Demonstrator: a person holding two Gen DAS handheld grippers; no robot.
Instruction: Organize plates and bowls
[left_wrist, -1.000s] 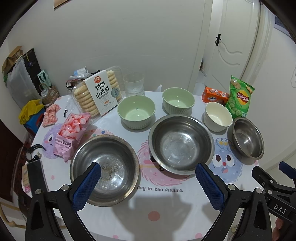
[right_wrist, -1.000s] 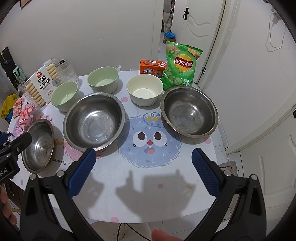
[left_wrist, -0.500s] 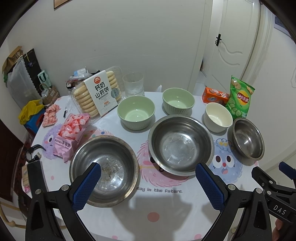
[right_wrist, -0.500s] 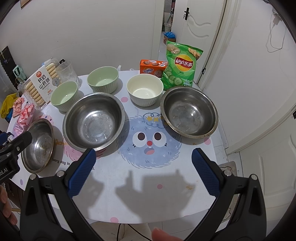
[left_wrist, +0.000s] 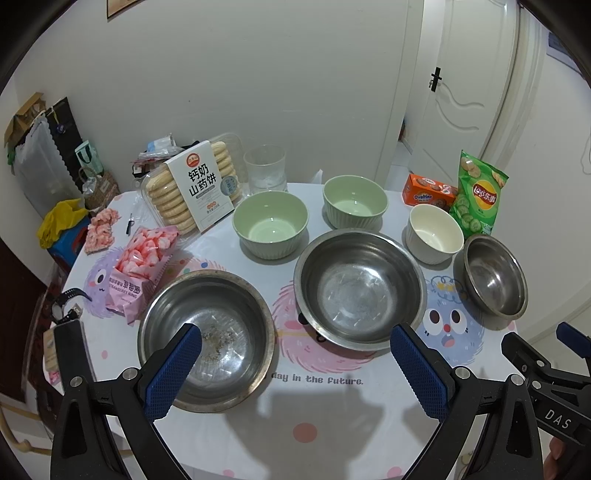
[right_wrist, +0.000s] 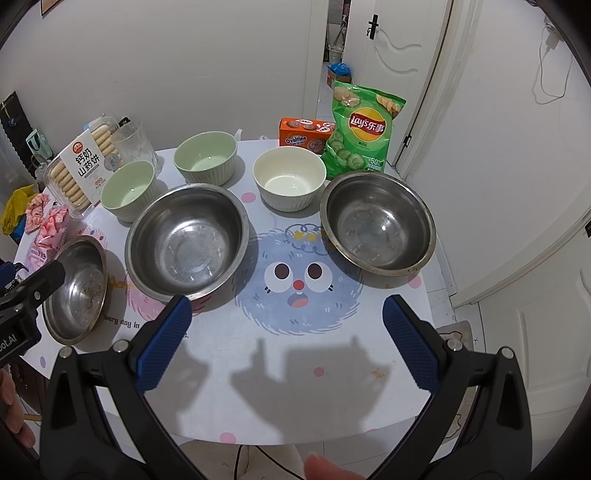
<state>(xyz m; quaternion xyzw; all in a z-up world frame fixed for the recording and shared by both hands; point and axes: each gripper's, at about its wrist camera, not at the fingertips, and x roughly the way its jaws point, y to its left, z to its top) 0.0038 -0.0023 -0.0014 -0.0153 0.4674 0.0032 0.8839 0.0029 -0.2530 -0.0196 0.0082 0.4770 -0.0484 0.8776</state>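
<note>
Three steel bowls stand in a row on the table: a left one (left_wrist: 207, 339) with crumbs inside, a big middle one (left_wrist: 360, 288) and a right one (left_wrist: 495, 275). Behind them stand two green ribbed bowls (left_wrist: 270, 223) (left_wrist: 355, 201) and a white ribbed bowl (left_wrist: 435, 233). My left gripper (left_wrist: 295, 363) hangs open above the table's near edge, in front of the left and middle steel bowls. In the right wrist view my right gripper (right_wrist: 286, 338) is open, holding nothing, with the middle steel bowl (right_wrist: 186, 240) and right steel bowl (right_wrist: 376, 223) beyond it.
Snacks ring the bowls: a biscuit tray (left_wrist: 192, 184), a pink candy bag (left_wrist: 138, 269), a clear glass (left_wrist: 265, 168), an orange Ovaltine box (left_wrist: 428, 190) and a green crisp bag (left_wrist: 478, 197). The round table's patterned cloth (right_wrist: 295, 384) lies bare near its front edge. A door stands behind.
</note>
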